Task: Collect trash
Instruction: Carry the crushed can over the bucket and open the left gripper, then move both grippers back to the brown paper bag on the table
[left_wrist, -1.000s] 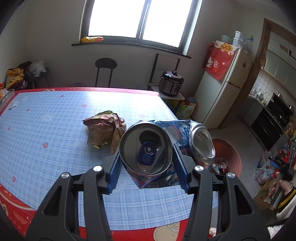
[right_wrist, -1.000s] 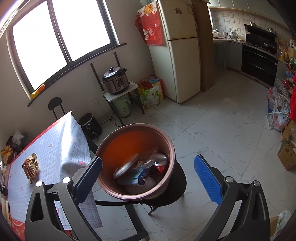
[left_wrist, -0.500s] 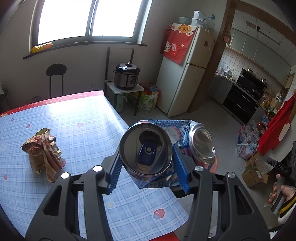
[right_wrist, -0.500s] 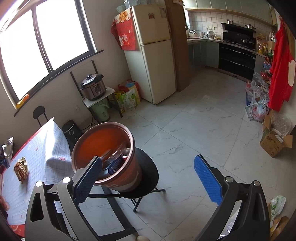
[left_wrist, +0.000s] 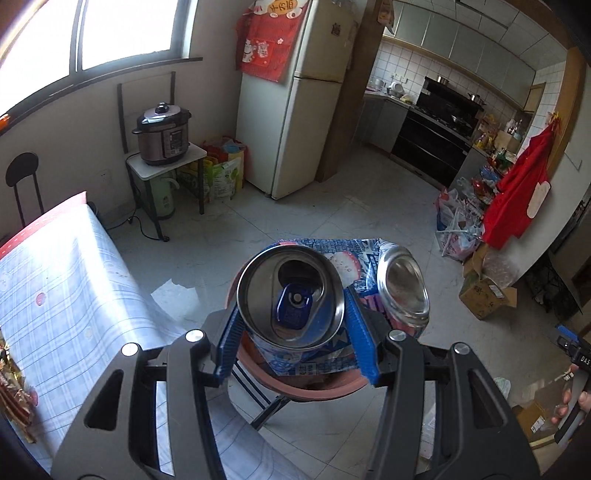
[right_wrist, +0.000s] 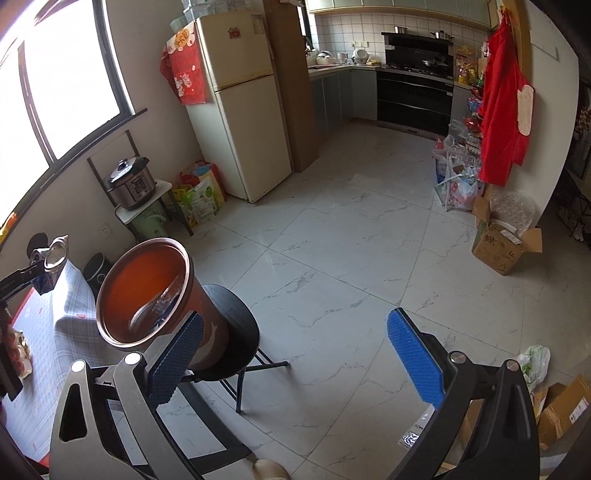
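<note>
On the bench (left_wrist: 70, 295) at the left one crumpled wrapper (left_wrist: 11, 391) waits. The left claw (left_wrist: 295, 332) is clamped on one pack of two cans (left_wrist: 291, 295), held just above the one orange bin (right_wrist: 144, 291) on its stool (right_wrist: 232, 332). I think this is the dropping step: next the claw must open over the bin. The right claw (right_wrist: 295, 354) stands apart, empty, beside it.

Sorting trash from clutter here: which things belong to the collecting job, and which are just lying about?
Job: crushed cans in the left gripper; orange bin; wrapper on table.
Lying about: cooker, fridge, cardboard box.
</note>
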